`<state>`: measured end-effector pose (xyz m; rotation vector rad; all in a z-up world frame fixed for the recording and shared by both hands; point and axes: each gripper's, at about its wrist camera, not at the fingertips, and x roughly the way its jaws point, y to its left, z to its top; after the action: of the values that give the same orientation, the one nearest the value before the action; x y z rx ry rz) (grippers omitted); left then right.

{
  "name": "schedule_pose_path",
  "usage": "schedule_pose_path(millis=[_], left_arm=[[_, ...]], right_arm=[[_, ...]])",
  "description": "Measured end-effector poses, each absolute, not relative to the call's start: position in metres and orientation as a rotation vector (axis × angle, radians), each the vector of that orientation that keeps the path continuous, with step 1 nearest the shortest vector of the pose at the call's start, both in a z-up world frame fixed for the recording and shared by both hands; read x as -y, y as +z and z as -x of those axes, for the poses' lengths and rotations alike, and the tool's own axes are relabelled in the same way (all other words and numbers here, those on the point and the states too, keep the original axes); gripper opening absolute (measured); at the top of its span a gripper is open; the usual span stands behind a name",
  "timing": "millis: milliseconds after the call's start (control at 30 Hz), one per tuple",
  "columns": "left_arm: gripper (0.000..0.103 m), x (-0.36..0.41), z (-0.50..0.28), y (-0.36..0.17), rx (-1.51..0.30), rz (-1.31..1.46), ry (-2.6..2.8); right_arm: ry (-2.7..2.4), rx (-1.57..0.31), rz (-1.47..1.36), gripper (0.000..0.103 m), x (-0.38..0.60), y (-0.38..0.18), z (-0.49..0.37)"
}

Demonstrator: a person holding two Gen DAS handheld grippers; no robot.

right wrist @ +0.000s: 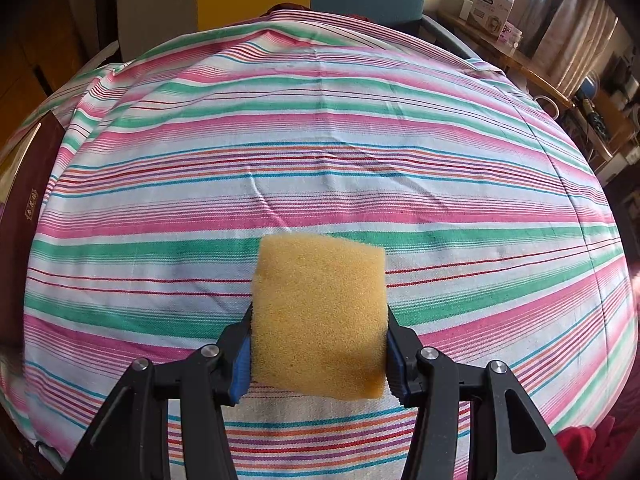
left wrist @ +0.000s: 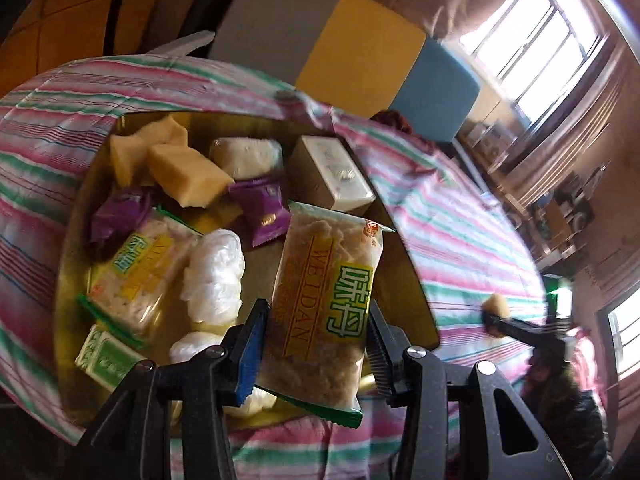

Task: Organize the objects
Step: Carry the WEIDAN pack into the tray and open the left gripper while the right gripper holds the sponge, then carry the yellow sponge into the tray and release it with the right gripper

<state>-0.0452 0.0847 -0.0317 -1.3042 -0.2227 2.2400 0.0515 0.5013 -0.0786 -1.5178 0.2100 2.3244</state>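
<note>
Left gripper (left wrist: 318, 350) clamped on a Weidan snack packet (left wrist: 320, 312), held above the gold-lined box (left wrist: 404, 280) of snacks. Right gripper (right wrist: 319, 354) squeezing a yellow sponge block (right wrist: 320, 316) over the striped cloth (right wrist: 320, 152). Risks: slick wrapper sliding free; compressed sponge springing sideways upon release.

Green box (left wrist: 105, 354) partly hidden behind left tool (left wrist: 316, 344)
</note>
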Motion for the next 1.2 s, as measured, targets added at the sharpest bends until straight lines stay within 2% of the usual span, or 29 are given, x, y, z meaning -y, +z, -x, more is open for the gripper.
schedule_pose_path(millis=[200,367,933,1200], left_arm=[[0.046,-0.106,0.060,-0.063,0.094,1.423,2.277],[0.047,-0.104,0.057,-0.069,0.033,1.428,2.312],[0.048,-0.098,0.022,-0.003,-0.138,1.124,2.454],[0.048,-0.087,0.014,0.010,-0.125,1.074,2.477]], right_arm=[[2.322,-0.211,1.518,0.053,-0.501,-0.079,-0.051],[2.322,-0.208,1.519,0.053,-0.500,-0.079,-0.052],[2.331,-0.166,1.482,0.053,-0.493,-0.077,-0.053],[2.583,-0.259,1.360,0.053,-0.441,-0.027,-0.043]])
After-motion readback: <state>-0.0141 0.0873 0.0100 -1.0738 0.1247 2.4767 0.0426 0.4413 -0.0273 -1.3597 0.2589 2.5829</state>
